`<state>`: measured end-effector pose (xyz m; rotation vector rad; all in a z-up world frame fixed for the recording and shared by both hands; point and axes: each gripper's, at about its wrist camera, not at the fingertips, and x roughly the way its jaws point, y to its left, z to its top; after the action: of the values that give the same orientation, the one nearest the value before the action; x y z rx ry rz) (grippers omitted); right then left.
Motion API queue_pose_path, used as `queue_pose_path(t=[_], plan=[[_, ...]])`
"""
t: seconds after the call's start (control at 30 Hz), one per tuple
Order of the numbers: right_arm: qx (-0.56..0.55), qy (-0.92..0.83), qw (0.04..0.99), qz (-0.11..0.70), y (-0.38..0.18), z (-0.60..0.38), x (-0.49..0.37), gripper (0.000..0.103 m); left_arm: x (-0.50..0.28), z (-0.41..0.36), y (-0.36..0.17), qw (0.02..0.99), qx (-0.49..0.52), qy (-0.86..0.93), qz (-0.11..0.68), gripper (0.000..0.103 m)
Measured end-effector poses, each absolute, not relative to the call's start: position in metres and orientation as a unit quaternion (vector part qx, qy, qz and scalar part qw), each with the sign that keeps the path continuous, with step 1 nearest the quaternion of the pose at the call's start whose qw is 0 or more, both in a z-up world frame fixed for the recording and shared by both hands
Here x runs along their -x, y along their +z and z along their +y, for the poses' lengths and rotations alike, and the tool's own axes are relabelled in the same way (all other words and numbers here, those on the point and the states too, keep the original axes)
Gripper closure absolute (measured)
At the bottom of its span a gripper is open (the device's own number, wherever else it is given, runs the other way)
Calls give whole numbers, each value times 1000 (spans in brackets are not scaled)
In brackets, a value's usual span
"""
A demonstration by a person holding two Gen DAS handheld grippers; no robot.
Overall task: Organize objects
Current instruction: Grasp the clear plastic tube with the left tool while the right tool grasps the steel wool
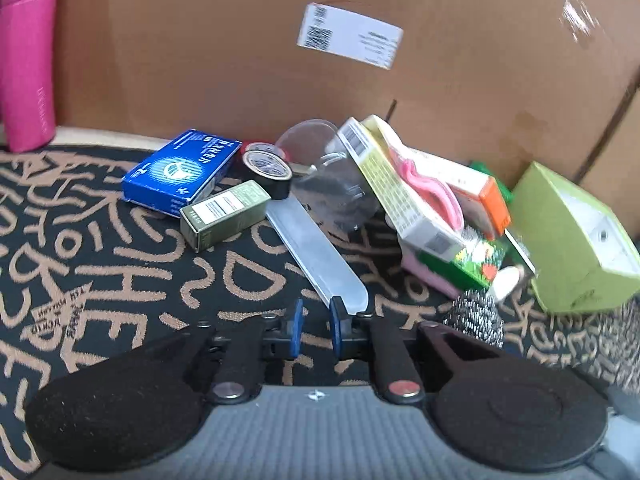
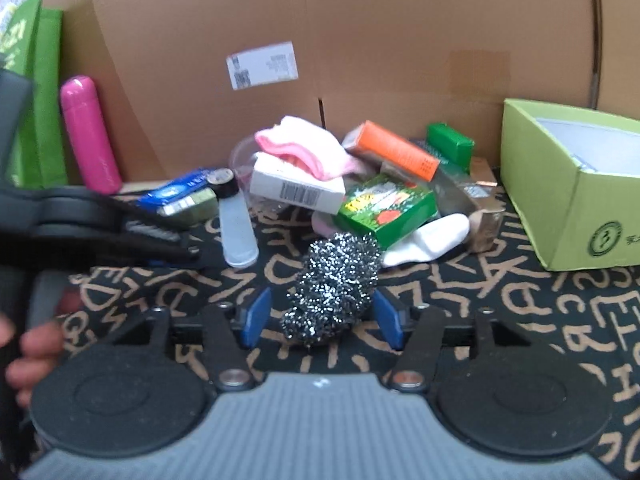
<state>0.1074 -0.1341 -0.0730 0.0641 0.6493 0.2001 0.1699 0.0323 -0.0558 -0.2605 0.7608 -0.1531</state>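
A steel wool scrubber (image 2: 334, 286) lies on the patterned cloth between the spread fingers of my right gripper (image 2: 324, 316), which is open around it; the pads stand apart from it. It also shows in the left wrist view (image 1: 476, 316). My left gripper (image 1: 316, 330) is open with a narrow gap and empty, its right finger next to the near end of a clear flat plastic case (image 1: 316, 248). A pile of small boxes, pink and white socks (image 2: 308, 148) and a clear cup (image 1: 320, 160) lies against the cardboard wall.
An open green box (image 2: 568, 196) stands at the right. A pink bottle (image 2: 90, 136) stands at the left by a green bag (image 2: 36, 92). A blue box (image 1: 180, 170), an olive box (image 1: 224, 214) and black tape (image 1: 268, 174) lie left of the pile.
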Motion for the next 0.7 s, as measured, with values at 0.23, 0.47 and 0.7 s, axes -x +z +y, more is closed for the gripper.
queue_pose_path(t=[0.23, 0.47, 0.7], plan=[[-36, 92, 942, 322, -78, -138, -108, 47, -209, 20, -60, 923, 157, -18, 350, 31], [-25, 97, 940, 327, -83, -136, -122, 63, -203, 14, -64, 936, 67, -63, 340, 68], [3, 137, 929, 342, -71, -159, -81, 65, -130, 29, -57, 905, 32, -180, 383, 73]])
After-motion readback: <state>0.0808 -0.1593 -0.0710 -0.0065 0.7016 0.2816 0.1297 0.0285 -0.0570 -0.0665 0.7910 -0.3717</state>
